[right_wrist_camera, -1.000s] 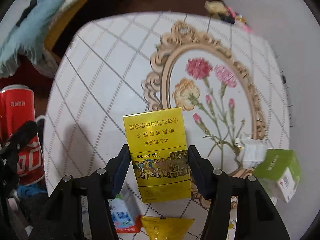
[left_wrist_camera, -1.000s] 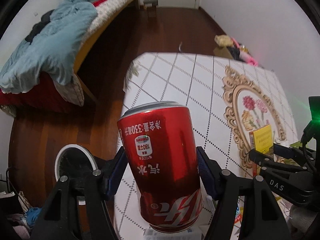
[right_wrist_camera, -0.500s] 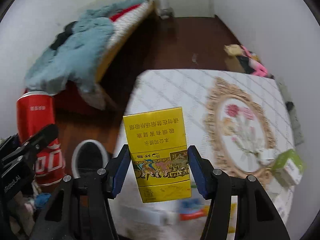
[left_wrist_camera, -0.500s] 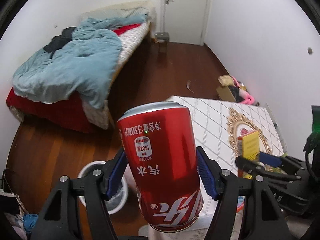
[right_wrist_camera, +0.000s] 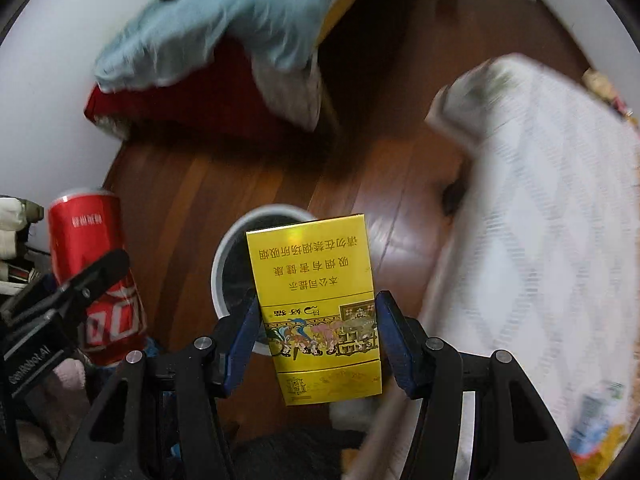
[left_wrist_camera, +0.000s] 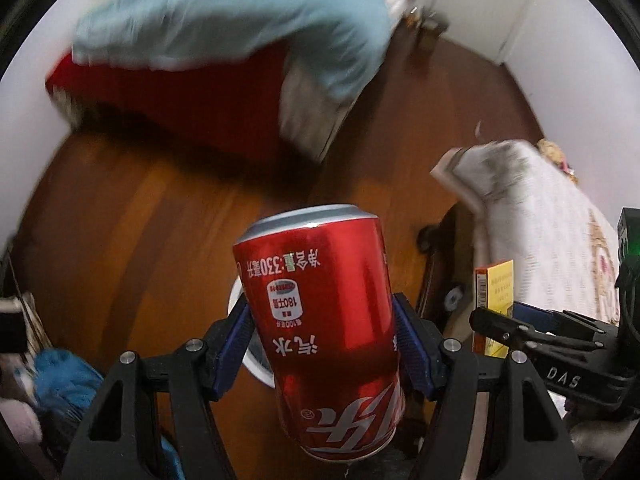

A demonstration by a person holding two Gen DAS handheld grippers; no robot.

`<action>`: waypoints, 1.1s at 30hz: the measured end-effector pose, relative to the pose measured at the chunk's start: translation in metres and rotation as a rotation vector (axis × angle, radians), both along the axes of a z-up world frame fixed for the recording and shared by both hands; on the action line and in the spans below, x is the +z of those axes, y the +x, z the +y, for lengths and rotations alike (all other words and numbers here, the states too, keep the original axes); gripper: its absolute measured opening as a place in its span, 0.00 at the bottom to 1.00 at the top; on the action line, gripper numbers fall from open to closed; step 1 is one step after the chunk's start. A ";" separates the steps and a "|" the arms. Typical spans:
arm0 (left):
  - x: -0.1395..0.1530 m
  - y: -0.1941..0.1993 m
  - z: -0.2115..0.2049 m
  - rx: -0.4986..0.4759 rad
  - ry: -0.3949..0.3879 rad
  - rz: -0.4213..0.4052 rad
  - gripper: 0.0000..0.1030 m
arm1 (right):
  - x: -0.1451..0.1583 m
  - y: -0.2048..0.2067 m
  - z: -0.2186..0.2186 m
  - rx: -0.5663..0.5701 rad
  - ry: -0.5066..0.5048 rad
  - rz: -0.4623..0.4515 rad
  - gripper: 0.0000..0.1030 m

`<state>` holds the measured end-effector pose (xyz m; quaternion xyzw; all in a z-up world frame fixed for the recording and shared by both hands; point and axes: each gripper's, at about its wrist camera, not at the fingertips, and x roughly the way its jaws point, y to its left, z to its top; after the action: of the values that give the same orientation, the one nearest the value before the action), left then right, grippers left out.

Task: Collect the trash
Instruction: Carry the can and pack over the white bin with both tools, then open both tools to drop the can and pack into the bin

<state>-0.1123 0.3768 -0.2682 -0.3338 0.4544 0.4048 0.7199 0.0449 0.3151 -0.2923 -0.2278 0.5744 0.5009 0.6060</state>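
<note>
My left gripper (left_wrist_camera: 322, 332) is shut on a red soda can (left_wrist_camera: 320, 320) and holds it upright in the air above the wooden floor. The can also shows at the left of the right wrist view (right_wrist_camera: 92, 276). My right gripper (right_wrist_camera: 318, 334) is shut on a yellow cigarette pack (right_wrist_camera: 316, 304), held over a white-rimmed round trash bin (right_wrist_camera: 240, 264) on the floor. The bin's rim peeks out behind the can in the left wrist view (left_wrist_camera: 236, 300). The pack shows at the right there (left_wrist_camera: 494, 308).
A table with a white checked cloth (right_wrist_camera: 540, 240) stands at the right, with wrappers near its lower edge (right_wrist_camera: 600, 420). A bed with a light blue blanket (left_wrist_camera: 240, 20) fills the back left. Clothes lie on the floor at the left (left_wrist_camera: 60, 376).
Both grippers have swung left and down, away from the table and over the floor. The trash bin is now straight under the cigarette pack. Both grips are unchanged.
</note>
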 end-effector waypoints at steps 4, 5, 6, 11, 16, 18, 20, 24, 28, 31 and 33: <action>-0.058 -0.004 0.030 0.021 -0.119 -0.005 0.63 | -0.057 -0.014 0.040 0.017 -0.092 0.065 0.58; -0.071 -0.005 0.035 0.034 -0.142 -0.003 0.63 | -0.073 -0.019 0.051 0.024 -0.120 0.079 0.58; -0.079 -0.005 0.040 0.039 -0.154 -0.002 0.63 | -0.082 -0.021 0.057 0.030 -0.136 0.085 0.58; -0.108 -0.009 0.054 0.083 -0.209 0.005 0.68 | -0.136 -0.028 0.083 0.052 -0.224 0.132 0.58; -0.112 -0.025 0.058 0.112 -0.195 0.034 0.94 | -0.165 -0.035 0.095 0.067 -0.283 0.172 0.58; -0.109 -0.031 0.057 0.127 -0.179 0.048 0.94 | -0.176 -0.032 0.099 0.065 -0.300 0.194 0.59; -0.104 -0.036 0.054 0.143 -0.157 0.058 0.94 | -0.180 -0.028 0.099 0.058 -0.315 0.214 0.67; -0.095 -0.044 0.050 0.163 -0.118 0.079 0.95 | -0.177 -0.025 0.100 0.067 -0.310 0.173 0.98; -0.083 -0.051 0.041 0.186 -0.074 0.088 0.95 | -0.158 -0.030 0.097 0.094 -0.304 0.078 0.98; -0.075 -0.054 0.035 0.197 -0.051 0.093 0.95 | -0.140 -0.036 0.091 0.118 -0.291 0.001 0.98; -0.067 -0.057 0.029 0.202 -0.036 0.099 0.95 | -0.126 -0.041 0.085 0.139 -0.283 -0.046 0.98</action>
<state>-0.1689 0.4059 -0.3349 -0.3703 0.4606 0.4832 0.6459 0.0035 0.4003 -0.4181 -0.3615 0.6080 0.4504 0.5447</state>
